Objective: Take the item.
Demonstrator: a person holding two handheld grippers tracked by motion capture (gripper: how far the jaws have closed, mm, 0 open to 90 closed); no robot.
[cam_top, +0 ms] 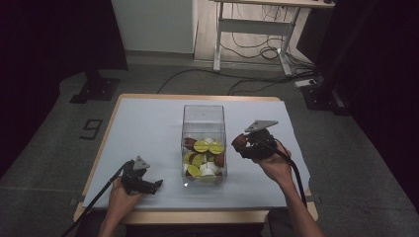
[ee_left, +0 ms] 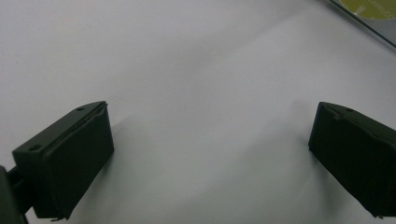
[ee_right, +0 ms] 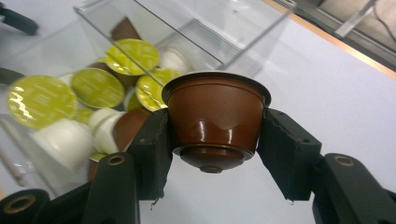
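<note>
A brown coffee capsule [ee_right: 215, 121] sits between the pads of my right gripper [ee_right: 215, 135], which is shut on it, base toward the camera. In the high view that right gripper [cam_top: 240, 144] hangs just right of a clear plastic box [cam_top: 203, 118], with the capsule [cam_top: 239, 142] near the box's upper right wall. The box [ee_right: 196, 42] holds several capsules, some with green foil lids [ee_right: 41, 101], some white, some brown. My left gripper [cam_top: 157, 184] rests low on the white table sheet at the front left, jaws wide apart. Between its jaws, the left gripper [ee_left: 210, 140] shows bare sheet.
The wooden table [cam_top: 114, 116] is covered by a white sheet [cam_top: 148, 128]. A corner of the box with a green lid [ee_left: 369, 7] shows at the top right of the left gripper view. Cables and a desk frame [cam_top: 257, 29] lie on the floor beyond the table.
</note>
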